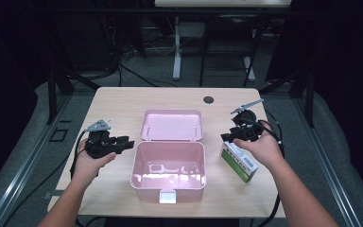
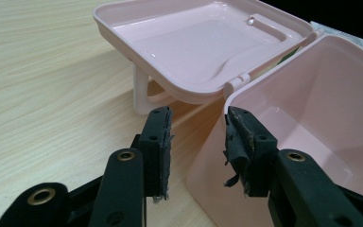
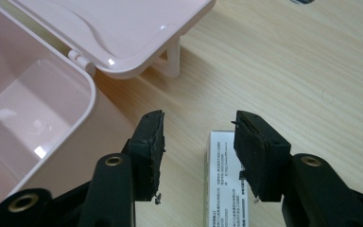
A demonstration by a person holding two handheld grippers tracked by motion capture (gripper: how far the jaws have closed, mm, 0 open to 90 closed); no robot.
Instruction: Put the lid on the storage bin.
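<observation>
A light wooden table (image 1: 123,101) carries a small dark disc (image 1: 209,100) near its far edge.

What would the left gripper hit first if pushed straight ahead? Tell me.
Probably the pink box: the left gripper stands open, and the box's near corner lies just ahead between its fingertips, the open lid beyond. Depth is uncertain.

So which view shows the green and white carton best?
The high view: the whole carton lies right of the pink box, partly under the right hand. The right gripper view catches one printed end; the left gripper view, a sliver.
</observation>
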